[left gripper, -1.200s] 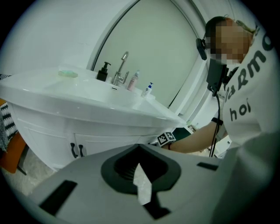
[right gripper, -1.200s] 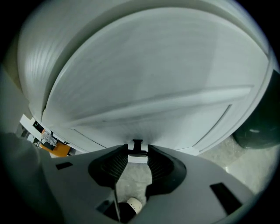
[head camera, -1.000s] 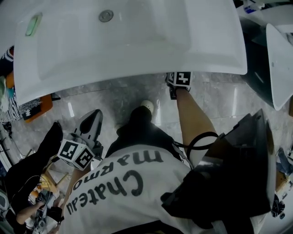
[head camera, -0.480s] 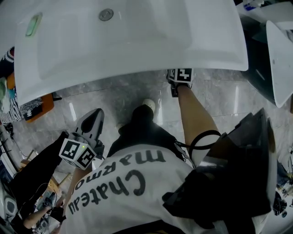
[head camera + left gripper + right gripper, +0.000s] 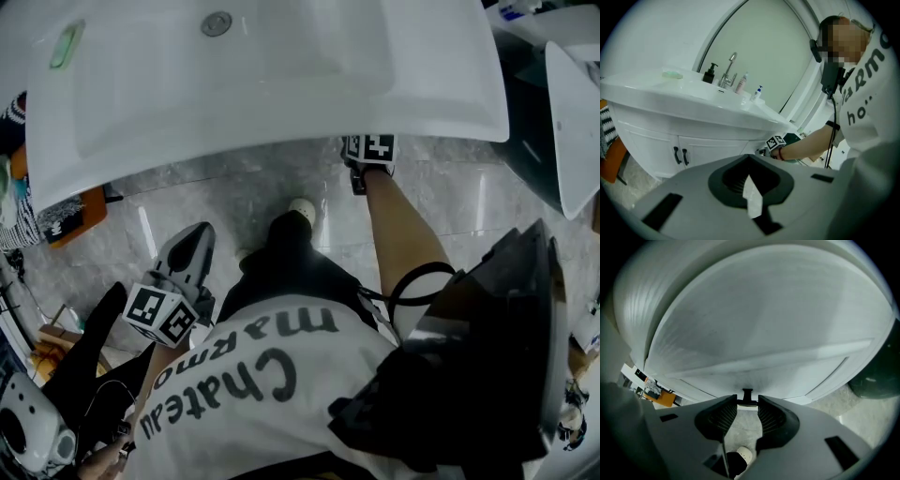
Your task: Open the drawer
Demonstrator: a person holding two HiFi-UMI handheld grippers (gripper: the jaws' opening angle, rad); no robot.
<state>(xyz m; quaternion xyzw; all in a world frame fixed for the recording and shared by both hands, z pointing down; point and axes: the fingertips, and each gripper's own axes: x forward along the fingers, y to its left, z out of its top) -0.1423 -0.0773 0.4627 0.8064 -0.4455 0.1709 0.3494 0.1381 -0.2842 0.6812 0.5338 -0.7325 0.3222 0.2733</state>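
**Right gripper clamping the drawer handle**

The right gripper (image 5: 747, 404) is gripping the small dark handle (image 5: 747, 393) between its jaw tips, with the pads pressing on the two ends of the bar. The handle is sitting on the white drawer (image 5: 783, 373), which is tucked under the basin (image 5: 281, 84). The left gripper (image 5: 750, 158) is hanging with its jaws together, well apart from the cabinet (image 5: 656, 140), over the grey tiled floor (image 5: 234, 197).
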